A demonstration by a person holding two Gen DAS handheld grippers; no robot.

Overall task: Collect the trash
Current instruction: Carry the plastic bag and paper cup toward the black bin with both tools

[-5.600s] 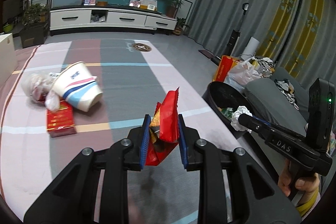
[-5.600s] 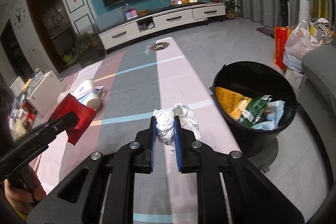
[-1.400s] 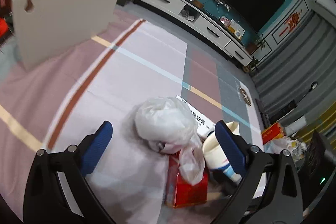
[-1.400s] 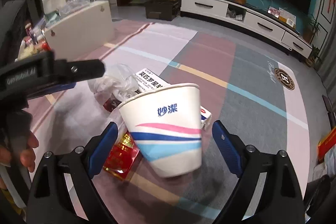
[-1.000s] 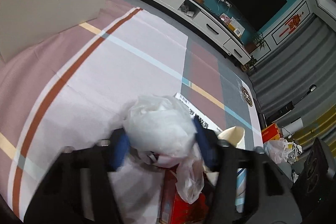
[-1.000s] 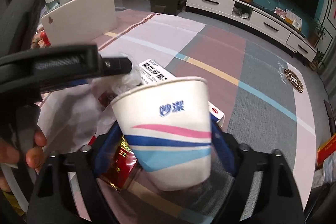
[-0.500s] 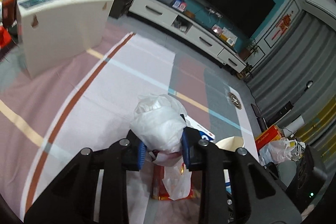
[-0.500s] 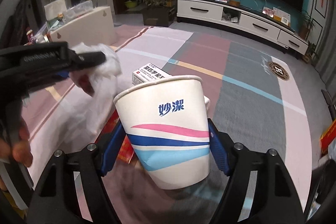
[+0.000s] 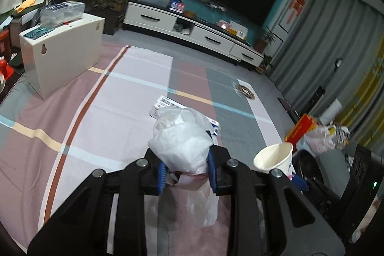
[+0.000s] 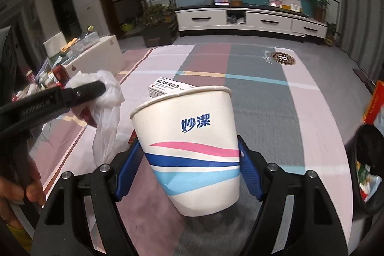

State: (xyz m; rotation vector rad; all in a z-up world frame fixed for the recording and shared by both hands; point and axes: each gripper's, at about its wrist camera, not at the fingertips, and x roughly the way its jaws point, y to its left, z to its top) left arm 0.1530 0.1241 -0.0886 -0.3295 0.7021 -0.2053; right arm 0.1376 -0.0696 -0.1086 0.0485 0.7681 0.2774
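While the left gripper clenches a limp, feather-light plastic bag by its bunched top above the rug, the right gripper squeezes the paper cup mid-wall; it looks thin and crushable, so go gently toward the bin.

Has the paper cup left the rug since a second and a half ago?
Yes. The paper cup, clamped in the right gripper, is upright and raised off the rug, no longer against the white box.
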